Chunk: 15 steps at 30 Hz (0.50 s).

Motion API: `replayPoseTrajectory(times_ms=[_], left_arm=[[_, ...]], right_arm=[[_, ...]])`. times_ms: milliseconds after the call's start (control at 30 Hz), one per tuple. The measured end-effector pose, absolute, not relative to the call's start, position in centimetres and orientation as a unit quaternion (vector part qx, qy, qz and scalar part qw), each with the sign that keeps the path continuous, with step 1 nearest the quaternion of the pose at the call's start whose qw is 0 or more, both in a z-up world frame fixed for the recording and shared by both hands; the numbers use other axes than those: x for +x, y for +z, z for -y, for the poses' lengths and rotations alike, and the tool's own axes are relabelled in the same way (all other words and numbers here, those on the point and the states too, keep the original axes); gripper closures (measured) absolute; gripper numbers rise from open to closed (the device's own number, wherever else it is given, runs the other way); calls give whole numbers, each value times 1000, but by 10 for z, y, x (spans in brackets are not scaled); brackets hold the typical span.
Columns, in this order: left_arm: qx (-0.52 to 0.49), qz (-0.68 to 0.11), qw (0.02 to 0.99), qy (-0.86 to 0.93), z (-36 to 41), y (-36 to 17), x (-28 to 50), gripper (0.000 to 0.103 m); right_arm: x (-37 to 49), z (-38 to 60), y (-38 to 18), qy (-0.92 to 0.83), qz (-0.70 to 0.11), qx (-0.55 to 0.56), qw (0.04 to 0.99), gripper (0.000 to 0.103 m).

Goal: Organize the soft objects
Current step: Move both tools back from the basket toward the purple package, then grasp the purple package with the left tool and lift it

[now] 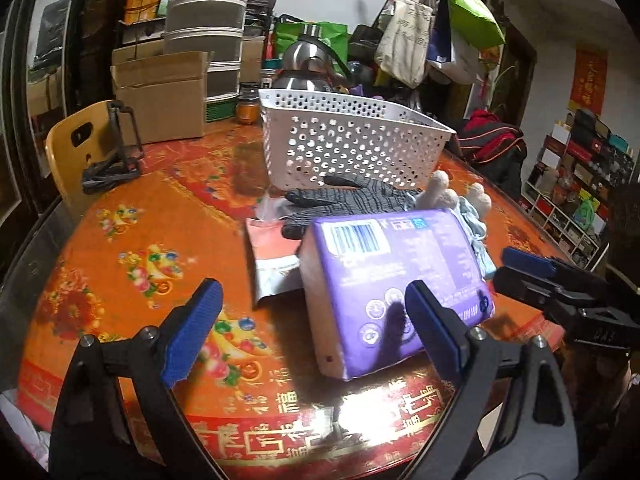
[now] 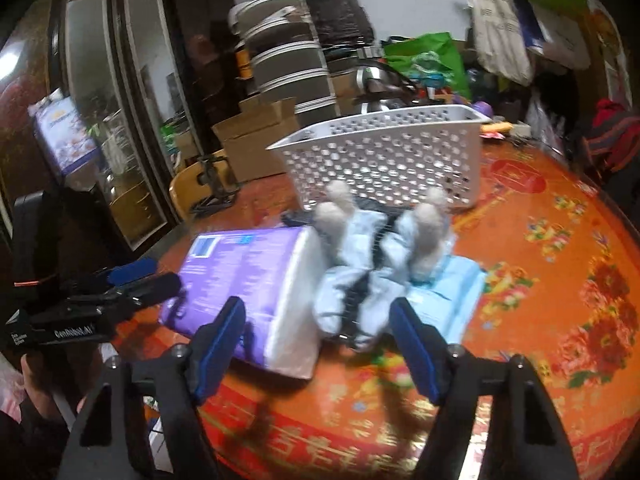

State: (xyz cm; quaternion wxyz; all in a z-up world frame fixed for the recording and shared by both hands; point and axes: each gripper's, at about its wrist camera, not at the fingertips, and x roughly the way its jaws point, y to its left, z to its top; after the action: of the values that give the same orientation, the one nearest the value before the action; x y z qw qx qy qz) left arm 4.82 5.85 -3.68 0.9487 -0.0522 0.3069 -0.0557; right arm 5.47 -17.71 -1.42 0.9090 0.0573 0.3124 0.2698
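A purple tissue pack (image 1: 394, 280) lies on the red patterned table (image 1: 120, 280), with dark grey knit gloves (image 1: 352, 196) and a silver-pink pouch (image 1: 274, 264) behind it. My left gripper (image 1: 316, 332) is open, its jaws on either side of the pack's near end, not closed on it. A pale blue plush toy with white paws (image 2: 372, 268) lies beside the pack (image 2: 244, 280) on a light blue cloth (image 2: 452, 296). My right gripper (image 2: 320, 344) is open just short of the toy. A white perforated basket (image 1: 348, 140) stands behind, also in the right wrist view (image 2: 384, 156).
A cardboard box (image 1: 160, 92), stacked containers (image 1: 204, 28), a steel kettle (image 1: 308, 64) and jars crowd the table's far side. A wooden chair (image 1: 80, 152) with a black phone stand (image 1: 116, 160) is at the left. Bags (image 1: 436, 28) hang behind.
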Motion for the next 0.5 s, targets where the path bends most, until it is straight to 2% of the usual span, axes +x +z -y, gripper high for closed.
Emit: replayPoseTrajectory(times_ms=[100,200,267,333,367,500], left_arm=[[-56,-310,947,-65,-55,-43,57,17],[-66,-305,946,-84,-53,-44,63,29],[-71,-305,944,-101,-51,-44,64,42],[-73,-305,943,-114,-48,-43,66,51],[-78,-307,940,-124,-46,-44,66,56],[-83,-306,941,-121,-45,-42,68,56]], right_arm=[[55,163,-16,282,-315,47,905,51],[57,155,-22,300,-321,49,897,52],[57,153,-23,304,-320,50,896,52],[57,151,-24,310,-322,50,893,52],[58,150,-26,317,-326,53,889,56],[57,145,-28,332,-330,56,882,59]])
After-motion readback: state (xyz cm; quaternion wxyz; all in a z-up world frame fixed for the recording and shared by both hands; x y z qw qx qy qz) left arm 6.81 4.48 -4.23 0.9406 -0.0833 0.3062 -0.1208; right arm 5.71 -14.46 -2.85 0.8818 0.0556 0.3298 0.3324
